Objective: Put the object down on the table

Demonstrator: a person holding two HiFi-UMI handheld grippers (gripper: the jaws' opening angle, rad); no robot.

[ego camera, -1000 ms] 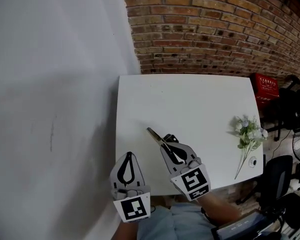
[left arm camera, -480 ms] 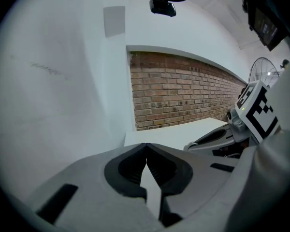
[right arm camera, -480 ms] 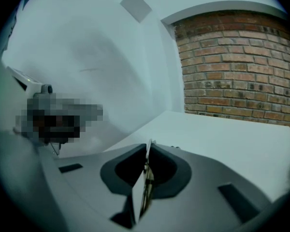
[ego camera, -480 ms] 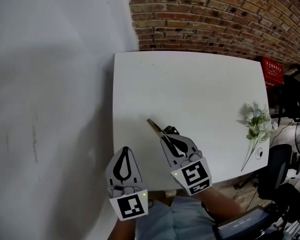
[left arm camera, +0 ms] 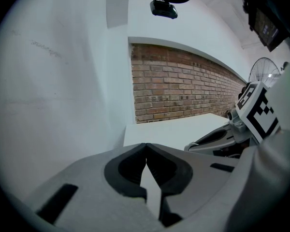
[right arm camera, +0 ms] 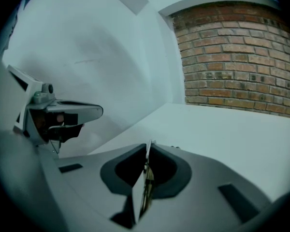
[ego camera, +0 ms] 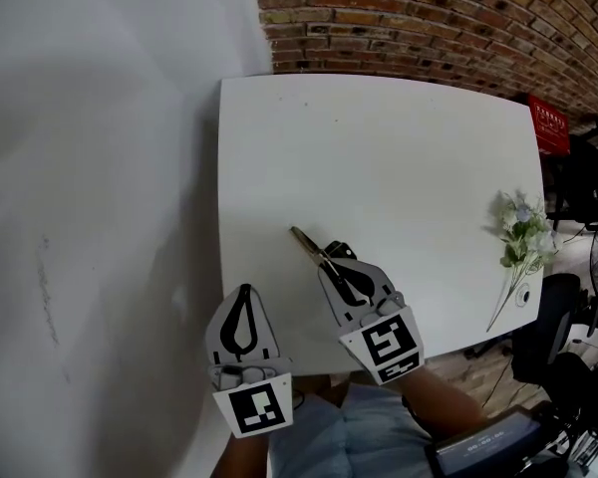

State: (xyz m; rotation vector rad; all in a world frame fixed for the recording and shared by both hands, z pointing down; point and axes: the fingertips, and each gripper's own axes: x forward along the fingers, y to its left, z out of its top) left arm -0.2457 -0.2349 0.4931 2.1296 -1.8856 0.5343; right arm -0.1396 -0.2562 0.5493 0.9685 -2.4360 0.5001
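My right gripper (ego camera: 330, 269) is shut on a pair of scissors (ego camera: 309, 246) over the near part of the white table (ego camera: 399, 157). The brass-coloured blades stick out past the fingertips toward the far left, and a black handle loop shows beside them. Whether the scissors touch the tabletop I cannot tell. In the right gripper view the thin metal blade (right arm camera: 146, 170) stands edge-on between the pads of the right gripper (right arm camera: 149, 147). My left gripper (ego camera: 243, 294) hangs shut and empty at the table's near left edge, and the left gripper (left arm camera: 146, 147) shows its tips touching.
A spray of white artificial flowers (ego camera: 521, 230) lies at the table's right edge. A brick wall (ego camera: 429, 18) runs behind the table and a plain white wall (ego camera: 100, 167) stands on the left. A red crate (ego camera: 551, 127) and a dark chair (ego camera: 538, 339) stand to the right.
The head view has shifted, so the table sits higher and larger in the picture. Both grippers keep their places near the front edge, the right one still shut on the scissors.
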